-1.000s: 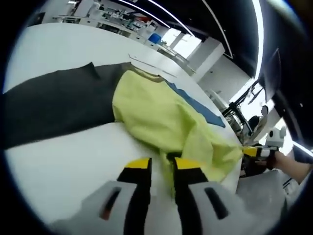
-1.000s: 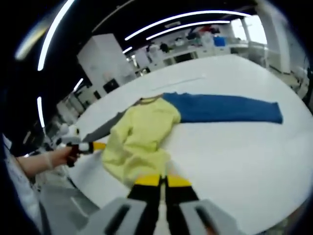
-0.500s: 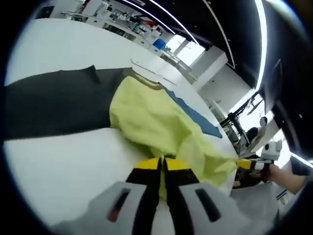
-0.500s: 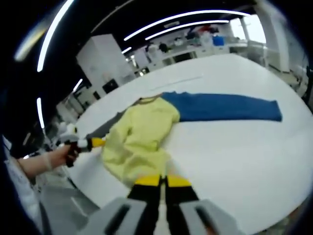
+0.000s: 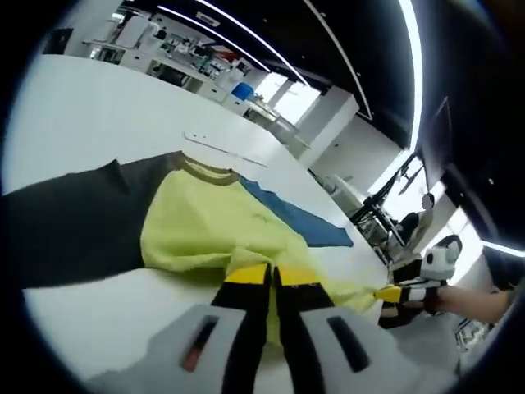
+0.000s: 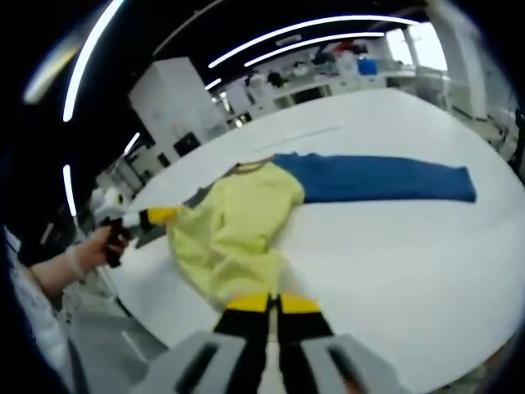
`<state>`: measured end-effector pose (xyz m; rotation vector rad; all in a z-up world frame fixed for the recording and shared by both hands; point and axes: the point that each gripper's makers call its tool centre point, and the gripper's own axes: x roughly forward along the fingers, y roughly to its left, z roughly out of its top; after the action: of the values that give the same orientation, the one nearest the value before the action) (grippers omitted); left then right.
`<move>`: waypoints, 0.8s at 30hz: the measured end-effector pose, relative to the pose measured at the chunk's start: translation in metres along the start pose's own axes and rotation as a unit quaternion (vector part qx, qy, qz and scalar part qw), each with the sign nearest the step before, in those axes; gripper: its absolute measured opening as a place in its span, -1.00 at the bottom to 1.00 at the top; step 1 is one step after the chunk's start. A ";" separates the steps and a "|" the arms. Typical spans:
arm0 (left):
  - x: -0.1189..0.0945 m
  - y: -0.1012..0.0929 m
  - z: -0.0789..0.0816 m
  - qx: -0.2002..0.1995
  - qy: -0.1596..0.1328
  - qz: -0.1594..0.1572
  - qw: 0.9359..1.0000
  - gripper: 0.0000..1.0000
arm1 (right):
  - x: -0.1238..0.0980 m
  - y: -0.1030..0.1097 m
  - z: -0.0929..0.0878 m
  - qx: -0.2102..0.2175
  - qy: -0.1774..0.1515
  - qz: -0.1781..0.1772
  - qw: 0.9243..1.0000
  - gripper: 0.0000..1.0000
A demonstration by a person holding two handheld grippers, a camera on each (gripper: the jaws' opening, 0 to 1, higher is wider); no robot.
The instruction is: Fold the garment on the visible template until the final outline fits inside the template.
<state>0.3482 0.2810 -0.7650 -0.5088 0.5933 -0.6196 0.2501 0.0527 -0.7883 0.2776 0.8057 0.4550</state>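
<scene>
Your left claw [image 5: 271,275] and right claw [image 6: 273,302] both pinch yellow garment [image 6: 238,226] at near bench [image 6: 394,246] edge.

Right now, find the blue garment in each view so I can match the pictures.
Left gripper view: blue garment runs right of centre, a thin strip from behind the yellow shirt's collar toward the table's far edge.
Right gripper view: blue garment lies upper right, stretching right from the yellow shirt.
Shared landmark: the shirt's collar, where blue meets yellow.
</scene>
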 end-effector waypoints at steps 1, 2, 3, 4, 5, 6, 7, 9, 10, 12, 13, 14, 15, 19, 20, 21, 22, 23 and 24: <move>0.004 0.002 0.001 0.002 0.003 0.000 1.000 -1.00 | 0.000 0.000 0.000 0.001 0.000 0.000 1.000 -1.00; 0.008 0.006 0.002 0.003 0.006 0.002 1.000 -1.00 | 0.000 0.000 0.000 0.002 -0.001 0.000 1.000 -1.00; 0.010 0.008 0.001 0.002 0.010 0.004 1.000 -1.00 | 0.000 0.000 0.000 0.003 -0.001 0.000 1.000 -1.00; 0.012 0.009 0.001 0.006 0.013 0.005 1.000 -1.00 | 0.000 0.000 0.000 0.003 -0.001 -0.001 1.000 -1.00; 0.014 0.009 0.000 0.009 0.015 0.007 1.000 -1.00 | 0.000 -0.001 -0.001 0.004 0.000 -0.001 1.000 -1.00; 0.017 0.007 -0.001 0.009 0.017 0.008 1.000 -1.00 | 0.001 -0.001 -0.001 0.004 0.000 -0.001 1.000 -1.00; 0.021 0.009 0.000 0.012 0.020 0.006 1.000 -1.00 | 0.001 -0.002 -0.001 0.005 0.000 -0.001 1.000 -1.00; 0.027 0.008 -0.003 0.016 0.031 0.004 0.999 -1.00 | 0.001 -0.002 -0.001 0.005 0.000 -0.001 1.000 -1.00; 0.030 0.007 -0.006 0.021 0.035 0.004 0.999 -1.00 | 0.001 -0.002 -0.001 0.005 0.000 -0.002 1.000 -1.00; 0.033 0.006 -0.012 0.024 0.045 0.004 0.999 -1.00 | 0.001 -0.002 -0.001 0.005 0.000 -0.002 1.000 -1.00; 0.036 0.008 -0.015 0.026 0.049 0.004 0.998 -1.00 | 0.001 -0.003 -0.001 0.006 0.000 -0.002 1.000 -1.00; 0.038 0.009 -0.017 0.026 0.053 0.003 0.998 -1.00 | 0.001 -0.003 -0.001 0.007 -0.001 -0.003 1.000 -1.00; 0.039 0.010 -0.019 0.028 0.056 0.003 0.998 -1.00 | 0.001 -0.004 -0.001 0.009 -0.002 -0.003 1.000 -1.00; 0.040 0.013 -0.020 0.024 0.061 0.006 0.998 -1.00 | 0.001 -0.005 -0.001 0.012 -0.002 -0.003 1.000 -1.00; 0.040 0.013 -0.020 0.023 0.061 0.006 0.998 -1.00 | 0.001 -0.005 -0.001 0.013 -0.002 -0.003 1.000 -1.00; 0.040 0.014 -0.021 0.025 0.063 0.006 0.998 -1.00 | 0.001 -0.004 -0.001 0.013 -0.003 -0.003 1.000 -1.00; 0.040 0.014 -0.021 0.026 0.064 0.005 0.998 -1.00 | 0.001 -0.004 -0.001 0.013 -0.002 -0.004 1.000 -1.00; 0.040 0.015 -0.020 0.027 0.063 0.005 0.998 -1.00 | 0.001 -0.005 -0.001 0.013 -0.002 -0.004 1.000 -1.00; 0.039 0.015 -0.020 0.027 0.063 0.005 0.998 -1.00 | 0.001 -0.004 -0.001 0.013 -0.002 -0.004 1.000 -1.00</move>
<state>0.3672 0.2605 -0.8026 -0.4169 0.6963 -0.6593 0.2511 0.0496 -0.7918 0.2989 0.8088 0.4367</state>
